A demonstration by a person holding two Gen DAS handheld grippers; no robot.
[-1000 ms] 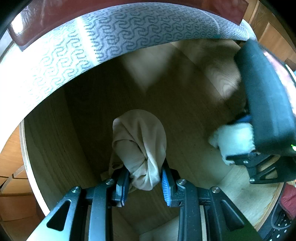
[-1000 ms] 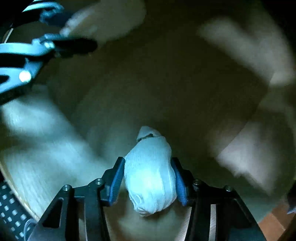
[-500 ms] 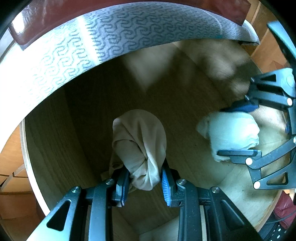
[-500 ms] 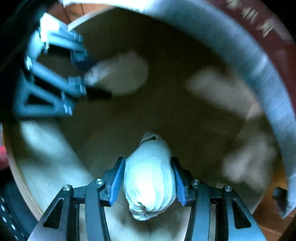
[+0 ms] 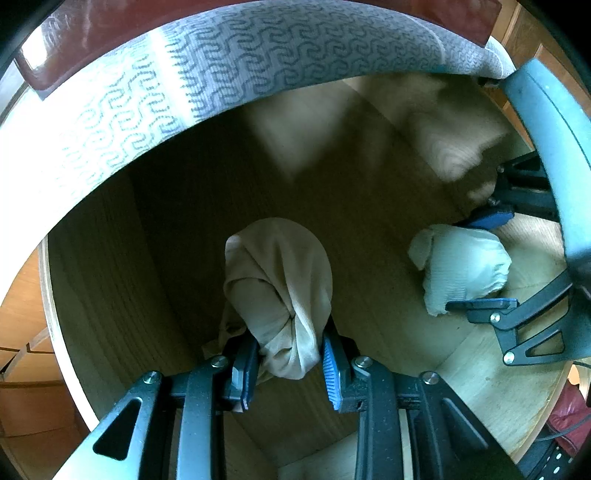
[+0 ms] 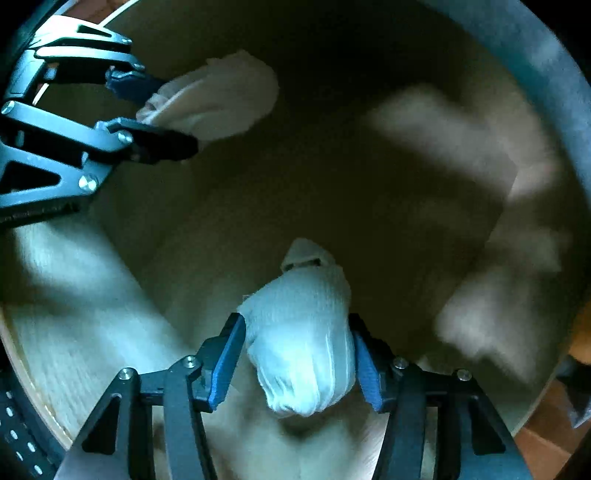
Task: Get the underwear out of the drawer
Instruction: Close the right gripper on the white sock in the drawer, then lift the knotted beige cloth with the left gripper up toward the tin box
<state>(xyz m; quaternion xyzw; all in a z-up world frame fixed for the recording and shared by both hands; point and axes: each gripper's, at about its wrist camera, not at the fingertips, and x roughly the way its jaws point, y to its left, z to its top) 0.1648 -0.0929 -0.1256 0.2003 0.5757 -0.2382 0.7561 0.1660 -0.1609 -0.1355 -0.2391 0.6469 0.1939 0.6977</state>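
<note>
In the left wrist view, the left tongs (image 5: 288,369) pointed steeply down into the wooden drawer (image 5: 110,288), pinched tight on a twisted beige underwear (image 5: 280,288) that hung over the drawer's floor; a grey patterned cloth (image 5: 229,62) draped along the drawer's far rim, with a dark red surface (image 5: 92,22) beyond it; toward the drawer's right side, the right tongs (image 5: 480,258) straddled a bunched white underwear (image 5: 461,266), one blue pad (image 5: 484,221) above it and one below.

In the right wrist view, the right tongs (image 6: 295,362) pointed straight down into the drawer (image 6: 55,369); their jaws were opening, the white underwear (image 6: 303,343) sat between them, its left side touching the pad and the right pad at its edge, though whether that pad pressed could not be told; at the drawer's upper left, the left tongs (image 6: 147,110) gripped the beige underwear (image 6: 221,99); the drawer's floor was dim and blurred.
</note>
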